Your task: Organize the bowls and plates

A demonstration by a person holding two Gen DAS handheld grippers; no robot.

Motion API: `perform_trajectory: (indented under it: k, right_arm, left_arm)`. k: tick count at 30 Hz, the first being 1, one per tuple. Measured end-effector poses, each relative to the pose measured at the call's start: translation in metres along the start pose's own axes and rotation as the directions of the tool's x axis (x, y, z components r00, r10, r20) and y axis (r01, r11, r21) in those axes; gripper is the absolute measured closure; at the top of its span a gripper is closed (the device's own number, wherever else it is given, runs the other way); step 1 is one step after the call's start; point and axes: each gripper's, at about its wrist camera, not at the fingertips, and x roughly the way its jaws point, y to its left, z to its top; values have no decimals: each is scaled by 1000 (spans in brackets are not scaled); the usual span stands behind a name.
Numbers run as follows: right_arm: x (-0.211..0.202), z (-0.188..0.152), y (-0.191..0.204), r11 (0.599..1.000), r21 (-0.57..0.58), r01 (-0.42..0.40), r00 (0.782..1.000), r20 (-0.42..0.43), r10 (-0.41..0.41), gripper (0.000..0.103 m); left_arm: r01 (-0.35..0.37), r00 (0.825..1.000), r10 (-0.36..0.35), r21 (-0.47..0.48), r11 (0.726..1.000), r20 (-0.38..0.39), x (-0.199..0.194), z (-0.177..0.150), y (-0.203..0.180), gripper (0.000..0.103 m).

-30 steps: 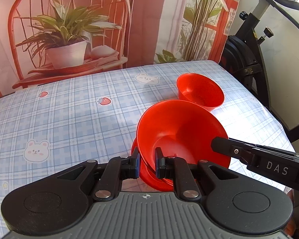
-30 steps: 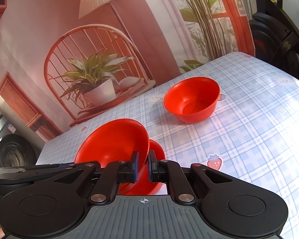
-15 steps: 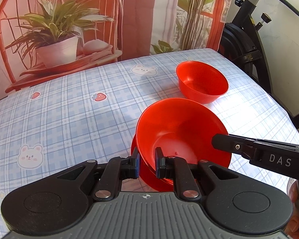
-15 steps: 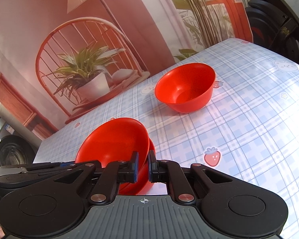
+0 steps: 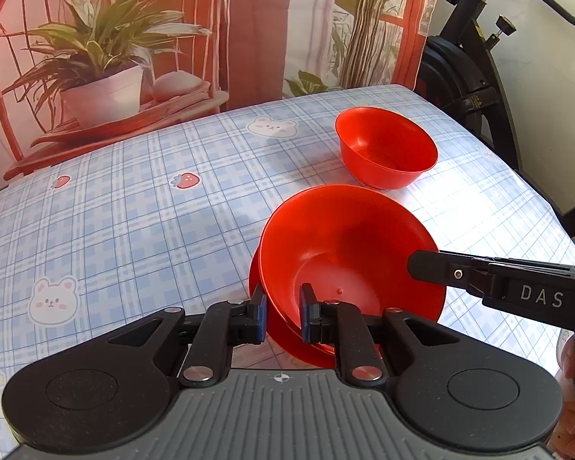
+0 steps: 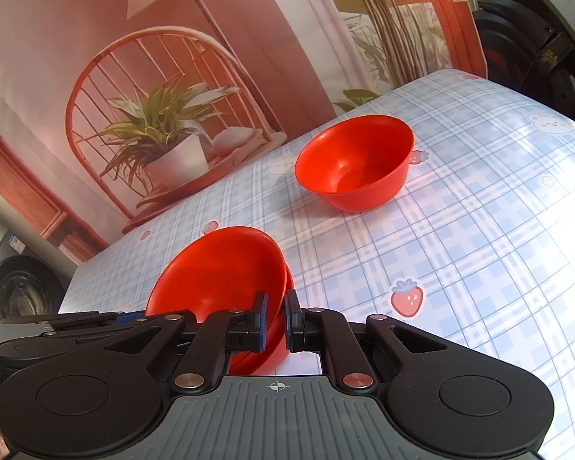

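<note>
Two nested red bowls [image 5: 349, 253] are held tilted above the table. My left gripper [image 5: 283, 316] is shut on their near rim. My right gripper [image 6: 275, 324] is shut on the rim at the other side of the same stack [image 6: 226, 272], and its finger shows from the right in the left wrist view [image 5: 433, 264]. A third red bowl [image 5: 387, 149] stands upright and alone on the table farther back, also in the right wrist view [image 6: 354, 161].
The table [image 5: 134, 211] has a blue plaid cloth with bears and strawberries. A printed backdrop with a chair and plant [image 5: 96, 57] hangs behind it. A black exercise bike [image 5: 475, 92] stands off the table's right edge.
Both grippers, still holding the stacked bowls, have moved closer to the lone bowl, which looms larger in both views. The grips have not changed.
</note>
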Motion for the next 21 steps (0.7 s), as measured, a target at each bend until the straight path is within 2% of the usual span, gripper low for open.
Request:
perform_trajectory:
  k: [5, 10, 21]
  right_arm:
    - [-1, 0, -1, 1000, 12, 1, 1000, 6, -1, 94]
    - [-2, 0, -2, 1000, 11, -6, 1000, 5, 6, 94]
    - [-10, 9, -5, 1000, -4, -6, 999, 41, 6, 94]
  left_arm:
    - [-7, 1000, 7, 41, 999, 6, -3, -1, -7, 78]
    - [-5, 1000, 5, 33, 999, 18, -7, 0, -2, 69]
    - [-5, 998, 5, -12, 1000, 58, -16, 16, 8, 69]
